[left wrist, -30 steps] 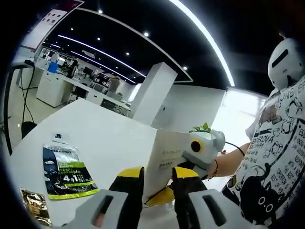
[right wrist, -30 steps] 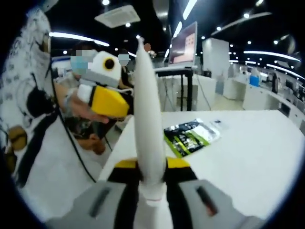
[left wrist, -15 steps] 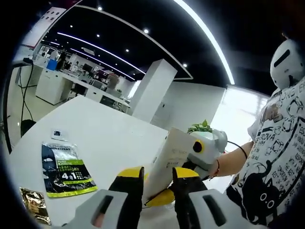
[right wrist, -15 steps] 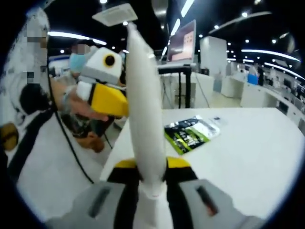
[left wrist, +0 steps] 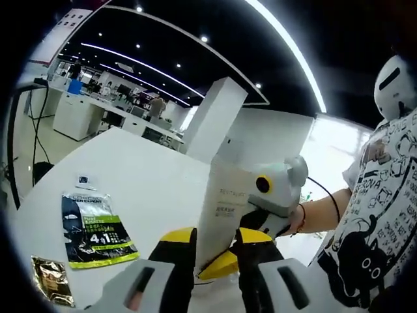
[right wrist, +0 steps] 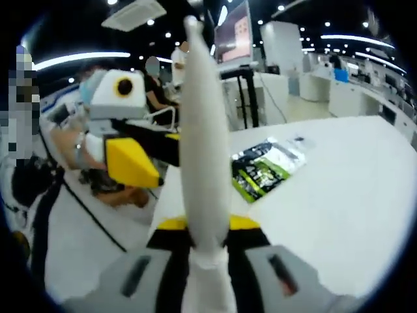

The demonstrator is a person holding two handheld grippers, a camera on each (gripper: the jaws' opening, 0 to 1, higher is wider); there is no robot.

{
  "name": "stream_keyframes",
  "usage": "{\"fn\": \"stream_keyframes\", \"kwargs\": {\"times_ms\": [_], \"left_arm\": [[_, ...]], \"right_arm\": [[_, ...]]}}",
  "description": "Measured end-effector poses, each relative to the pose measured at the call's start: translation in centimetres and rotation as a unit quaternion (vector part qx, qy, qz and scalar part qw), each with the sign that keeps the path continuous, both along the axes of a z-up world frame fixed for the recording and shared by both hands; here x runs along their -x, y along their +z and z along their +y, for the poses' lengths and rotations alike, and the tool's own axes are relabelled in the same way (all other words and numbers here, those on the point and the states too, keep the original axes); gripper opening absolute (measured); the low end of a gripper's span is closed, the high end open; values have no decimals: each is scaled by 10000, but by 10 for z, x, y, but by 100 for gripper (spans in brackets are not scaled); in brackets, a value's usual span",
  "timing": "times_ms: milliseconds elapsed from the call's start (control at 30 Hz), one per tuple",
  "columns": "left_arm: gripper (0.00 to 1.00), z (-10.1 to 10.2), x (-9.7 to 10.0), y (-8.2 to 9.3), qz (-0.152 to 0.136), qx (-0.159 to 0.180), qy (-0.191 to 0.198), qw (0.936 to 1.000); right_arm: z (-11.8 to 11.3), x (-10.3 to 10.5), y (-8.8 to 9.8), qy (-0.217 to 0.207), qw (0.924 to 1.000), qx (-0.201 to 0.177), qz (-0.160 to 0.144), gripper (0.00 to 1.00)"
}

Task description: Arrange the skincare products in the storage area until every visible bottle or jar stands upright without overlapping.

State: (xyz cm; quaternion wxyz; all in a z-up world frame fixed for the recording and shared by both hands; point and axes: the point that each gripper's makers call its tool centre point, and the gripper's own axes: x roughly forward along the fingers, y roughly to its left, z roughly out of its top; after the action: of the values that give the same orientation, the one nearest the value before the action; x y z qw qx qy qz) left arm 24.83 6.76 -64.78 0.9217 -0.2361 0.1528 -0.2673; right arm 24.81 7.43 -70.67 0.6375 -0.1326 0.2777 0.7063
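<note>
I have both claws clamped on the same white tube, which is lifted above the white table.

In the right gripper view, my right claw (right wrist: 203, 227) pinches the tube (right wrist: 203, 130) near its lower end, with its yellow-tipped jaws pressed against both sides. I see the tube edge-on here, narrow and tall, rising straight up from the jaws to a flat crimped top.

In the left gripper view, my left claw (left wrist: 215, 242) grips the broad flat face of the same tube (left wrist: 225, 202), which carries small grey print. Just beyond the tube, the right claw reaches in from the side, held by a person's hand (left wrist: 293, 222) with a cord at the wrist.

On the table (left wrist: 150, 189), well apart from the tube, lies a flat black and green sachet (left wrist: 96, 229). Near it, closer to me, sits a small gold packet (left wrist: 53, 279), and on the sachet's far side a tiny white card (left wrist: 83, 180).

In the right gripper view, the sachet (right wrist: 267, 166) lies beyond the tube on the table (right wrist: 339, 195).
</note>
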Motion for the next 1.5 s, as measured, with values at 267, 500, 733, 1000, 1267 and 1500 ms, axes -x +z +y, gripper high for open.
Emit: {"fn": "stream_keyframes", "kwargs": {"times_ms": [267, 500, 733, 1000, 1267, 1500], "left_arm": [[24, 6, 0, 0, -34, -27, 58, 10000], [24, 3, 5, -5, -45, -79, 52, 9999], [25, 0, 7, -8, -42, -166, 13, 9999], [25, 10, 10, -11, -63, -215, 67, 9997], [25, 12, 17, -20, 30, -224, -47, 9997], [25, 6, 17, -33, 183, -374, -178, 9990]], "right_arm": [[3, 10, -2, 349, 9991, 30, -231, 19], [2, 12, -2, 379, 9988, -55, -319, 19], [2, 14, -2, 416, 9981, -116, -442, 20], [3, 11, -2, 299, 9988, -164, -357, 20], [2, 12, -4, 336, 9983, -94, -477, 21], [-1, 13, -8, 464, 9959, 1, -782, 22]]}}
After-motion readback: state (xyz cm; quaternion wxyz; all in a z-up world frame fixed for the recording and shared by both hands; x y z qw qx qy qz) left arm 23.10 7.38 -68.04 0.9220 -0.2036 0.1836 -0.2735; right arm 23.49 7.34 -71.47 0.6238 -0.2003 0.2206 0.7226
